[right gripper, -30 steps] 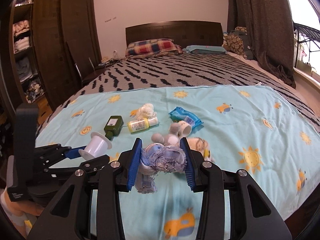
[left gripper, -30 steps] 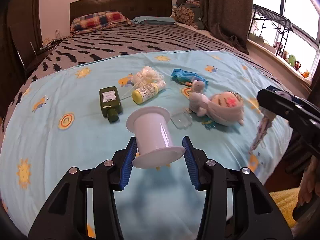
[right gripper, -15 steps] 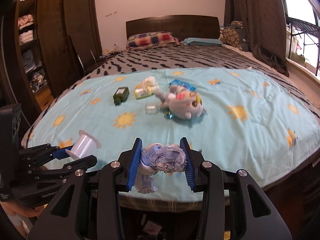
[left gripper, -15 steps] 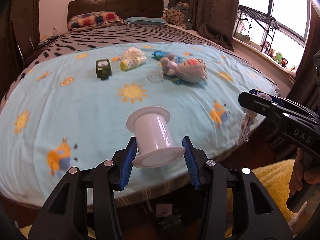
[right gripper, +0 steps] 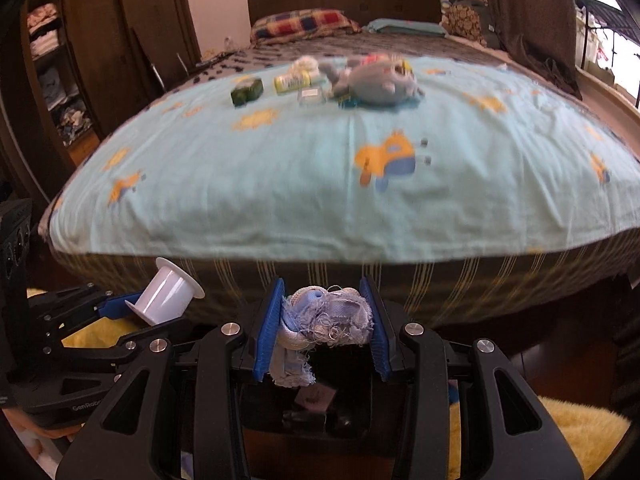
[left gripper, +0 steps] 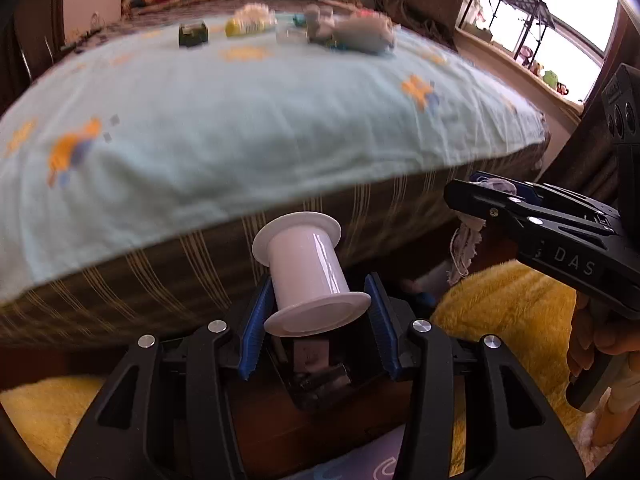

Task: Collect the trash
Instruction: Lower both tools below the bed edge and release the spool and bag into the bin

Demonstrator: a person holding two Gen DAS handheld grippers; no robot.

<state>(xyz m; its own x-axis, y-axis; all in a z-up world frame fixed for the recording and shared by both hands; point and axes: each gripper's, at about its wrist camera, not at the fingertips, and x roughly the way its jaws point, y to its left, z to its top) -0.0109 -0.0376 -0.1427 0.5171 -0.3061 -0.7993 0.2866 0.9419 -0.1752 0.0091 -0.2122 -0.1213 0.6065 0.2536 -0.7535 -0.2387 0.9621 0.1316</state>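
My left gripper [left gripper: 314, 330] is shut on a white plastic spool [left gripper: 306, 270], held in front of the bed's foot end and below the mattress top. The spool also shows in the right wrist view [right gripper: 166, 292]. My right gripper [right gripper: 325, 330] is shut on a frayed blue-grey rag [right gripper: 324, 320], at about the same height. The right gripper also shows in the left wrist view [left gripper: 532, 216] at right, with the rag [left gripper: 466, 244] hanging from it. A dark open bin [right gripper: 312, 400] with scraps inside sits below both grippers.
On the light blue sheet [right gripper: 320, 168] far back lie a green bottle [right gripper: 246, 92], a yellow bottle [right gripper: 292, 80], a clear small box [right gripper: 311, 96] and a grey plush toy [right gripper: 376, 80]. A yellow fluffy rug [left gripper: 504, 312] covers the floor. A wardrobe [right gripper: 52, 60] stands left.
Both grippers have pulled back from the bed and dropped below the mattress edge, keeping the spool and the rag. The bin has come into view beneath them.
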